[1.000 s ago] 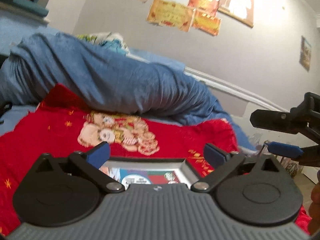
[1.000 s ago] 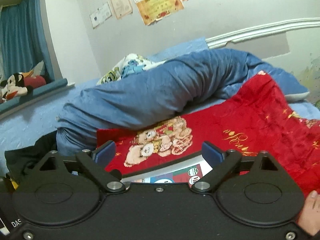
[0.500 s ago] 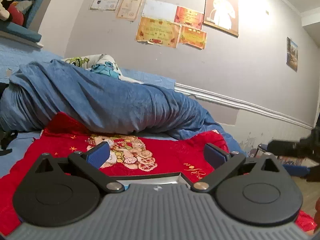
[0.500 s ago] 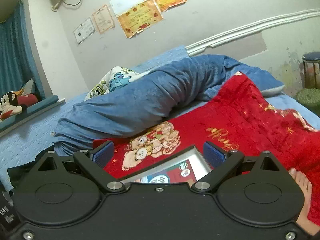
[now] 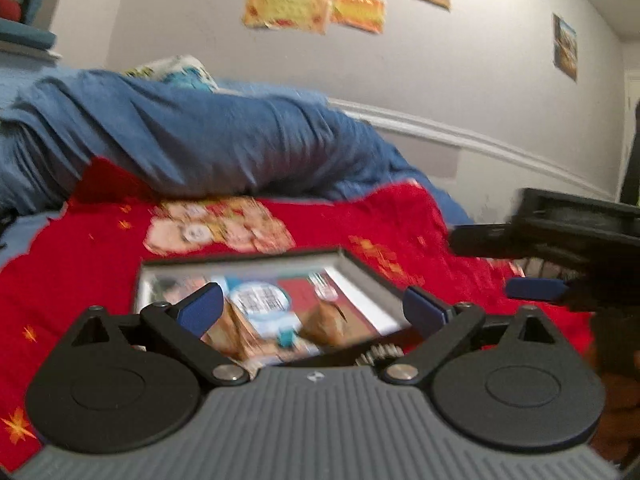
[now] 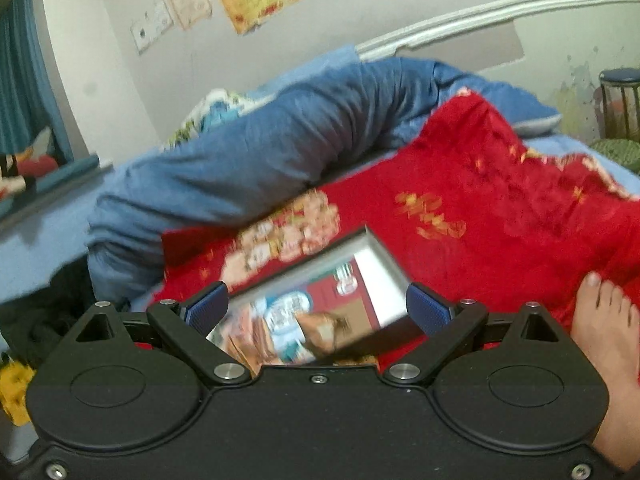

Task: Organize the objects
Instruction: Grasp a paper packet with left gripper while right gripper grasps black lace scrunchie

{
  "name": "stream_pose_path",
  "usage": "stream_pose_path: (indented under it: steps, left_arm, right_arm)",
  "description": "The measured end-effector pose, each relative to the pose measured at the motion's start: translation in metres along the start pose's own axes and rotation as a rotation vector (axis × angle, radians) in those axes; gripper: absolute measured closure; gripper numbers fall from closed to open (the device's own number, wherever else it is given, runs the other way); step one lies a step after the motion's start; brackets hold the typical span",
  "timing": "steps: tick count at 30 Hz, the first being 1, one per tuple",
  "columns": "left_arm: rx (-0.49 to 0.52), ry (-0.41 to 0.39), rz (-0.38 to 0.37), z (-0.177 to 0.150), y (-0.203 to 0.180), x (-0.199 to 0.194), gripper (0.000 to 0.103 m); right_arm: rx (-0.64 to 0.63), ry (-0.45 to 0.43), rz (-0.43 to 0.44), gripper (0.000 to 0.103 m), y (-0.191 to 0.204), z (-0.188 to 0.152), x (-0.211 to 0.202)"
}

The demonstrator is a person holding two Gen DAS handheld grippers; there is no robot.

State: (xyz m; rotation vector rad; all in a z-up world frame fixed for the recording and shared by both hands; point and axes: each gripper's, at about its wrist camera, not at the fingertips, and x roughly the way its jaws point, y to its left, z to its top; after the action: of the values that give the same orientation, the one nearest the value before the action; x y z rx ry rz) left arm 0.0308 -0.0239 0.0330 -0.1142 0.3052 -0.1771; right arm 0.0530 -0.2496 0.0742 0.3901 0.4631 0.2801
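Observation:
A framed picture (image 5: pixel 280 300) with a grey frame and a colourful print lies flat on the red blanket (image 5: pixel 100 248). It also shows in the right wrist view as the framed picture (image 6: pixel 320 304), tilted. My left gripper (image 5: pixel 312 312) is open just above its near edge, nothing between the blue pads. My right gripper (image 6: pixel 318 308) is open too, wide over the same picture. From the left wrist view the right gripper (image 5: pixel 552 264) hangs at the right edge of the frame.
A rolled blue duvet (image 5: pixel 192 136) lies across the bed behind the blanket. A patterned pillow (image 6: pixel 216 112) sits behind it. A bare foot (image 6: pixel 604 332) rests on the blanket at the right. A stool (image 6: pixel 620 100) stands by the wall. Dark clothing (image 6: pixel 52 316) lies left.
Both grippers have tipped downward toward the bed, so much more of the framed picture shows between their fingers. Both views are blurred by motion.

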Motion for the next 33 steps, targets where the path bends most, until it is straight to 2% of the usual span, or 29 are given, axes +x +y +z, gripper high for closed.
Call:
stream_pose_path:
  steps: [8,10,12,16,18,22,26,31,33]
  left_arm:
    - [0.034,0.141,0.010,-0.041,-0.012,0.030,0.018]
    - [0.042,0.154,0.003,-0.046,-0.014,0.033,0.019]
    - [0.057,0.155,0.007,-0.049,-0.016,0.036,0.024]
    - [0.075,0.170,0.016,-0.054,-0.018,0.039,0.033]
    - [0.076,0.185,0.014,-0.056,-0.017,0.043,0.043]
    - [0.075,0.213,-0.016,-0.058,-0.017,0.049,0.055]
    - [0.094,0.219,-0.017,-0.059,-0.020,0.050,0.059]
    - [0.089,0.223,-0.017,-0.059,-0.018,0.049,0.063]
    - [0.084,0.218,-0.018,-0.058,-0.015,0.046,0.064]
  right_arm:
    - [-0.030,0.106,-0.020,0.012,-0.025,-0.046,0.043]
    - [-0.014,0.120,-0.010,0.016,-0.031,-0.054,0.051]
    - [-0.001,0.130,0.020,0.017,-0.033,-0.062,0.058]
    - [0.009,0.199,0.045,0.027,-0.026,-0.073,0.078]
    - [0.036,0.225,0.053,0.031,-0.026,-0.076,0.083]
    - [0.074,0.242,0.043,0.043,-0.032,-0.080,0.084]
    - [0.082,0.239,0.054,0.052,-0.031,-0.080,0.081]
    - [0.099,0.248,0.045,0.075,-0.030,-0.079,0.082]
    - [0.094,0.249,0.025,0.077,-0.029,-0.080,0.079]
